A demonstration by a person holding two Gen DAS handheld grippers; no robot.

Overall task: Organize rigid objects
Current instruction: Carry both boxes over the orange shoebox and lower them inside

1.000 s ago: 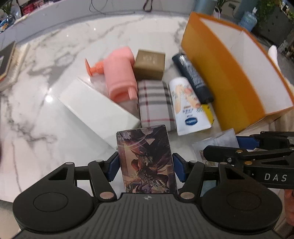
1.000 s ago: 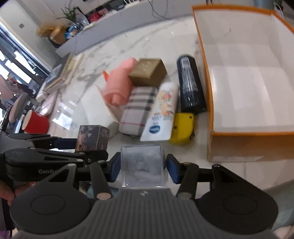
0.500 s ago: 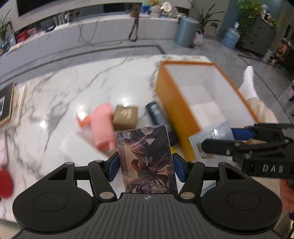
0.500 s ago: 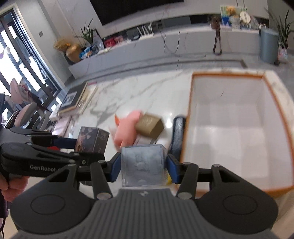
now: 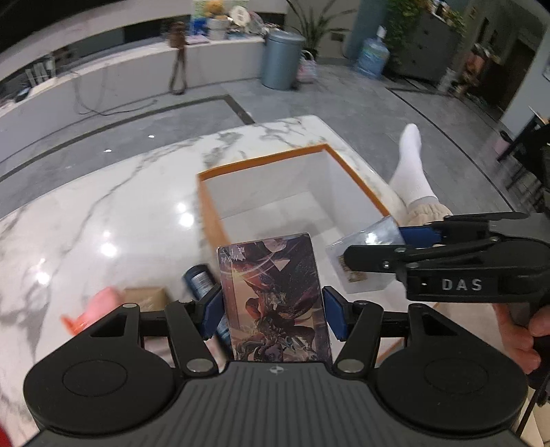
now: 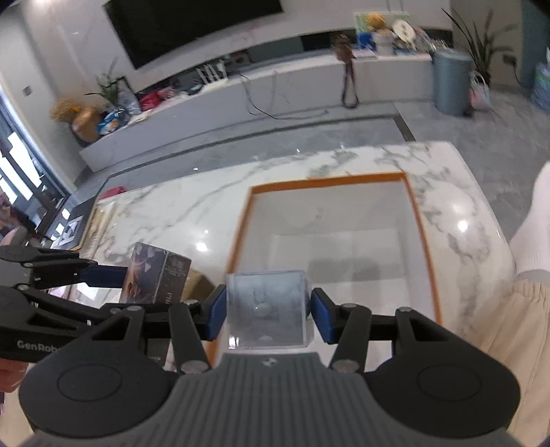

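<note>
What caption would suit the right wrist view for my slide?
Right gripper holding a clear cube box above the empty orange-rimmed box on the marble table.

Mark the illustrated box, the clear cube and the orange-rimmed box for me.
illustrated box (image 5: 275, 295), left wrist view, middle of its printed front face.
clear cube (image 6: 266, 306), right wrist view, centre of its near face.
orange-rimmed box (image 6: 330, 181), right wrist view, far orange rim.

place: home living room | cues: wall television; marble table; houseplant
</note>
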